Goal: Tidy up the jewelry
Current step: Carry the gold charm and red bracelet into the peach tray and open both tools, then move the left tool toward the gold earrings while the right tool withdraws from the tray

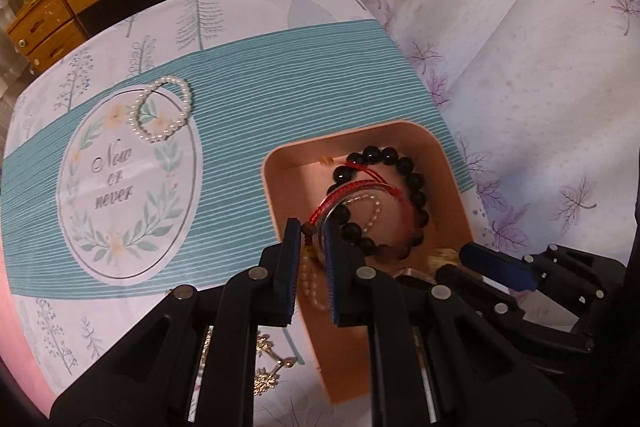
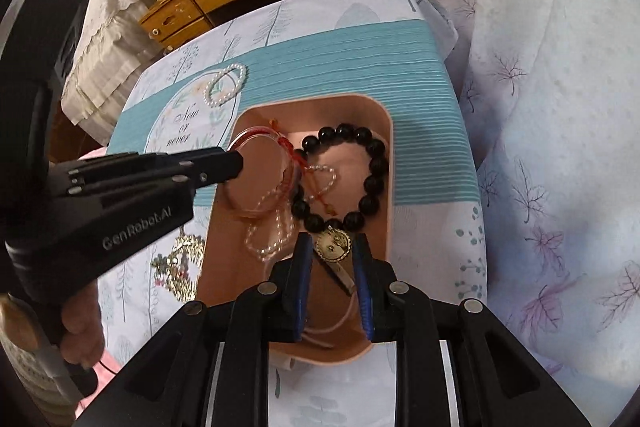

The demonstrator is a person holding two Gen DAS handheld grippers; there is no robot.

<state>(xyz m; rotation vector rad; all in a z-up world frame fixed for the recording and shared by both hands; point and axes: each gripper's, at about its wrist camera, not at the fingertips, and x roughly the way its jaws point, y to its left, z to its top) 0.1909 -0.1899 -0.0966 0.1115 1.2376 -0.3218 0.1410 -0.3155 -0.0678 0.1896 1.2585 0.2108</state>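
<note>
A: Where does the jewelry stand?

B: Most of it lies in the pink tray (image 2: 384, 163). A black bead bracelet (image 2: 374, 171) curls along the tray's right side, and a clear bangle (image 2: 256, 179) with a red cord (image 1: 360, 189) sits at the left wall, tangled with a thin strand of small clear beads (image 2: 272, 235). A gold round piece (image 2: 334, 245) lies near the front.

A: And the grippers?

B: The left gripper (image 1: 314, 231) reaches over the tray's left rim. Its fingers are narrowly parted around the bangle's rim and cord; whether they actually grip it cannot be told from either view. The right gripper (image 2: 332, 259) hovers over the tray's front, its fingers spread on either side of the gold piece without touching it.

A: So which step is this?

B: It looks like a placement: the bangle is at or just inside the tray, so the left gripper is probably setting it down or about to let go.

A: What is left outside?

B: A pearl bracelet (image 1: 162, 109) lies well apart on the teal placemat (image 1: 280, 87), over its printed oval. Gold ornaments (image 2: 180, 263) rest on the tablecloth (image 1: 60, 327) just beside the tray's left wall.

A: The next move?

B: Likely freeing the bangle without snagging the cord or bead strand, then lifting clear and heading for the pearls.
</note>
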